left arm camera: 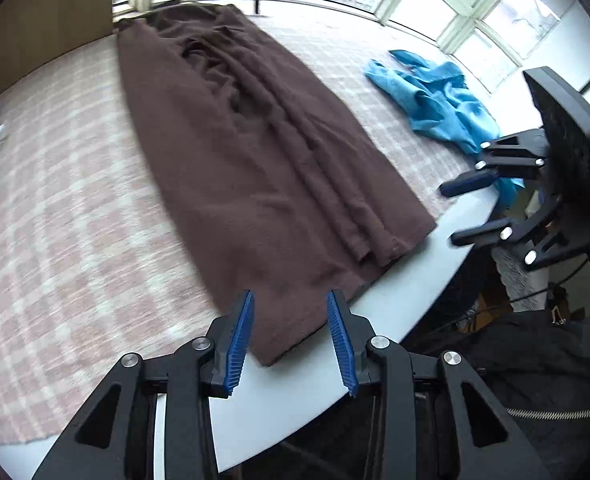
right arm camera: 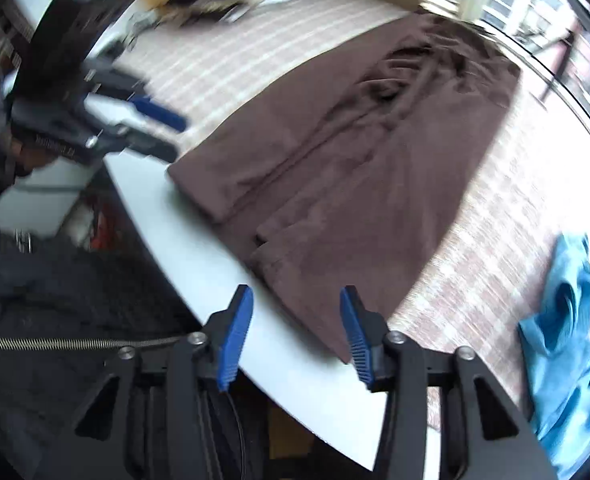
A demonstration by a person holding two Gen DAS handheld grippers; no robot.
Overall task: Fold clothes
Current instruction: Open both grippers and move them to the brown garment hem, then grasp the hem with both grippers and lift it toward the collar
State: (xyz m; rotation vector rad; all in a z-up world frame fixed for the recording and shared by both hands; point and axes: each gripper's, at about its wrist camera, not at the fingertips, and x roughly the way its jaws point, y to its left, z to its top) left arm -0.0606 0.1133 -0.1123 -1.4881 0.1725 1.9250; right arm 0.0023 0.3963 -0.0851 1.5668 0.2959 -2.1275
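I have the brown garment [left arm camera: 255,152] laid out long on the checked cloth [left arm camera: 55,200] that covers the worktop [left arm camera: 395,300], its near hem running off the cloth onto the bare grey edge, which I judge is deliberate: a hem at the rim is easy to pinch from above. It is already doubled lengthwise, with ridges down its middle. The blue garment [left arm camera: 435,100] sits crumpled to the far right, well apart, probably waiting its turn. My left claw [left arm camera: 291,340] points steeply down over the hem's near left corner, jaws parted with nothing in them. My right claw [right arm camera: 295,336] tilts down the same way over the right corner, also agape and empty (the view is smeared, so I cannot tell its height above the cloth).
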